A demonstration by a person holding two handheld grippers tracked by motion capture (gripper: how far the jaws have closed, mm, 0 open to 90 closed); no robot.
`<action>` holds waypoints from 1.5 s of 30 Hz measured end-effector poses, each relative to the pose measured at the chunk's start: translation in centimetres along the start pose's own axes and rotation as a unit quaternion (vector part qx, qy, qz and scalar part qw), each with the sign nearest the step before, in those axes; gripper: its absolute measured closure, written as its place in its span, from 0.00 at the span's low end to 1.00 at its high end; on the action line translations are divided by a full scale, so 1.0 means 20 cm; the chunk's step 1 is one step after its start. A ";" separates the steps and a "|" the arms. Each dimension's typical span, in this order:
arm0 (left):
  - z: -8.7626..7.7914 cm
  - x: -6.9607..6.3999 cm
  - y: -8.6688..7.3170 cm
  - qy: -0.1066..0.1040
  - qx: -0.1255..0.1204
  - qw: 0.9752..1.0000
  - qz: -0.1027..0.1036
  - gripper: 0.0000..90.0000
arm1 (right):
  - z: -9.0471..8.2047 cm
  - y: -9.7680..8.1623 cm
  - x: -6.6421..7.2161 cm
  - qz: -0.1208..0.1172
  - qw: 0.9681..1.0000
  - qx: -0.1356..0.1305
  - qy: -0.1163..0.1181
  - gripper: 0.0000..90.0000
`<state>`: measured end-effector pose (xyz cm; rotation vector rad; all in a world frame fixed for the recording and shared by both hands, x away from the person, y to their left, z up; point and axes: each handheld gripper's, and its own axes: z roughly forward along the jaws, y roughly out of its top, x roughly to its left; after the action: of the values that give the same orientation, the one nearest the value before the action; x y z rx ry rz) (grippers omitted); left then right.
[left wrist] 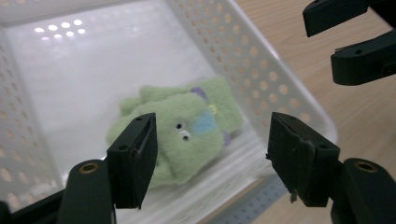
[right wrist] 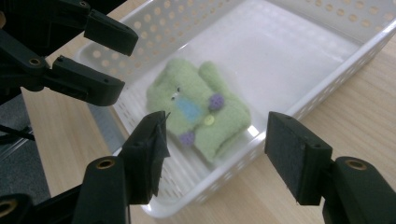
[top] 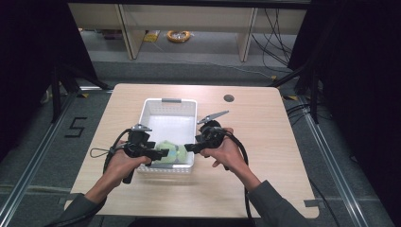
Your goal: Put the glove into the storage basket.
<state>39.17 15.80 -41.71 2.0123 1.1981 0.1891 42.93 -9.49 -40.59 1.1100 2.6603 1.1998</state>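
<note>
A folded green fleece garment [top: 172, 152] [left wrist: 187, 130] [right wrist: 198, 109] with small eyes, a blue patch and purple dots lies in the near end of a white perforated basket [top: 156, 106] [left wrist: 261, 70] [right wrist: 322, 93]. My left gripper [top: 160, 153] [left wrist: 212, 158] hovers over the basket's near left corner, jaws open, nothing between them. My right gripper [top: 189, 147] [right wrist: 217, 156] hovers over the near right rim, jaws open and empty. The two grippers face each other across the garment, both clear of it.
The basket stands mid-table on a light wooden tabletop [top: 255, 137]. A small round dark hole [top: 229, 98] lies at the back right. Bare wood lies left, right and in front of the basket. Shelving legs and cables stand on the floor beyond.
</note>
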 end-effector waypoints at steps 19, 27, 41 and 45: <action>0.00 -0.23 -0.05 -0.060 -0.007 0.997 0.048 0.30 | -0.22 -0.15 -0.08 0.010 0.999 -0.046 0.008 0.37; 0.01 -0.30 -0.08 -0.081 -0.012 0.995 0.058 0.28 | -0.29 -0.23 -0.10 0.026 0.998 -0.061 0.008 0.35; 0.06 -0.41 -0.15 -0.105 -0.021 0.991 0.076 0.20 | -0.38 -0.38 -0.13 0.040 0.996 -0.076 0.008 0.34; 0.07 -0.44 -0.17 -0.108 -0.021 0.990 0.090 0.20 | -0.38 -0.41 -0.14 0.032 0.996 -0.082 0.009 0.34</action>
<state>32.72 8.84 -42.78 2.0456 0.8724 0.0804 37.83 -19.83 -41.32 1.1706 2.5015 1.4159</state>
